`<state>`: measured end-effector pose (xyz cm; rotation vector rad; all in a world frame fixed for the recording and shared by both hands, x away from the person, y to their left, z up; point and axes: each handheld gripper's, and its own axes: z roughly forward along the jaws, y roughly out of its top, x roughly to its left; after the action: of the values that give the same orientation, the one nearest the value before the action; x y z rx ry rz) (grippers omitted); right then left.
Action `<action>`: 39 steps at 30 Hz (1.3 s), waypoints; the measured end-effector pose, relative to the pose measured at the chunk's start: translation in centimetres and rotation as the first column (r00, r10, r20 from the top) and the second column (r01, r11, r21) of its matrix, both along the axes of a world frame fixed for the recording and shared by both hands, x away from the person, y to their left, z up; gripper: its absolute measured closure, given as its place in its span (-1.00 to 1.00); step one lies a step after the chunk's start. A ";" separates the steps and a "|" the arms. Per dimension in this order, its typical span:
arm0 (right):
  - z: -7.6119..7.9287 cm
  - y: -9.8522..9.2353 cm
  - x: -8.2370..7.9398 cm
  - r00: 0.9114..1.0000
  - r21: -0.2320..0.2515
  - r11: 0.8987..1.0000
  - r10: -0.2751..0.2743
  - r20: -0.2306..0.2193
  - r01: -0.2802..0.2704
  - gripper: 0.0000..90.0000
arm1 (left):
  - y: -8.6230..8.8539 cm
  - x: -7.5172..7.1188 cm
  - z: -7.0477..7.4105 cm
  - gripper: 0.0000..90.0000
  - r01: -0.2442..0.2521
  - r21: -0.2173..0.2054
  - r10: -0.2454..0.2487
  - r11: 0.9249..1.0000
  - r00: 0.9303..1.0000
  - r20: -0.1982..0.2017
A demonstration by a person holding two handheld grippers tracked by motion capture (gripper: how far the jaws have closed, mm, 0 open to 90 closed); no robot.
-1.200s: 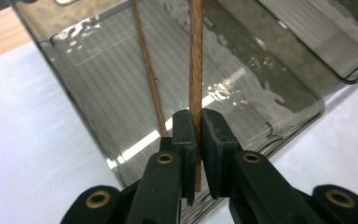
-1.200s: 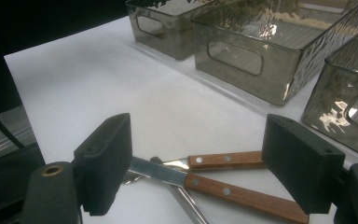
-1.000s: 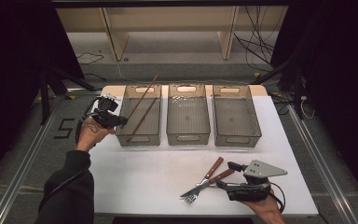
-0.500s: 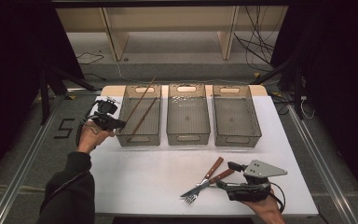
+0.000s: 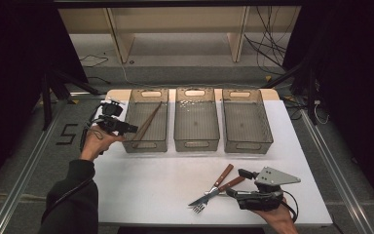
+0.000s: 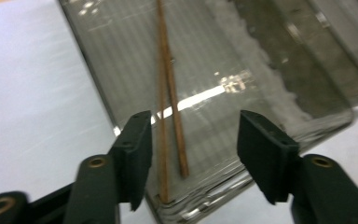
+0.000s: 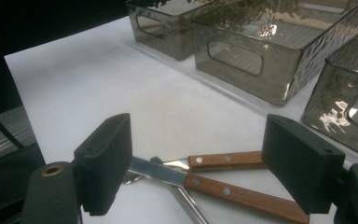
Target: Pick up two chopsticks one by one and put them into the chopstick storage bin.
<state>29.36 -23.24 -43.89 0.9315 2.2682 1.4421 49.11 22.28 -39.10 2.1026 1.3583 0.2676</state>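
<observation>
A pair of brown chopsticks [image 5: 148, 122] [image 6: 170, 93] lies lengthwise in the left smoked-plastic bin [image 5: 144, 145] [image 6: 223, 56]. My left gripper [image 5: 132, 129] [image 6: 193, 126] hovers open at that bin's near left corner, jaws spread wide above the chopstick ends. On the white table [image 5: 146, 190], a wooden-handled knife [image 5: 231, 184] [image 7: 242, 193] and fork [image 5: 223, 174] [image 7: 223, 160] lie crossed near the front edge. Low over their handles is my right gripper [image 5: 237, 183] [image 7: 196, 144], open and holding nothing.
The middle bin [image 5: 196, 144] and right bin [image 5: 248, 146] stand in a row with the left one at the back of the table. The bins' handle walls [image 7: 235, 58] face the right gripper. Bare white tabletop lies between bins and cutlery.
The left gripper has drifted slightly toward the near side of the left bin. The right gripper and the cutlery have stayed put.
</observation>
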 end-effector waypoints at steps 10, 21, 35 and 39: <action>0.0 0.0 0.0 1.000 -0.001 1.000 -0.002 0.000 0.002 -0.44 | -0.7 -2.1 0.7 -0.44 0.027 -0.058 -0.024 0.998 0.998 0.056; 0.0 -0.1 -0.1 1.000 -0.002 1.000 -0.001 0.001 0.001 -0.44 | -0.4 -4.8 0.3 -0.57 0.058 -0.131 -0.044 0.990 0.994 0.105; -0.2 0.1 0.0 1.000 -0.009 1.000 0.006 -0.004 -0.006 -0.44 | -0.8 -8.3 -0.7 -0.64 0.105 -0.197 -0.072 0.975 0.983 0.171; -0.2 0.1 0.0 1.000 -0.013 1.000 0.007 -0.006 -0.007 -0.44 | -0.9 -9.3 -0.8 -0.64 0.118 -0.220 -0.077 0.968 0.980 0.186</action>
<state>29.34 -23.14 -44.08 0.9262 2.2844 1.4270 39.82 21.38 -39.94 1.8986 1.1216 0.2362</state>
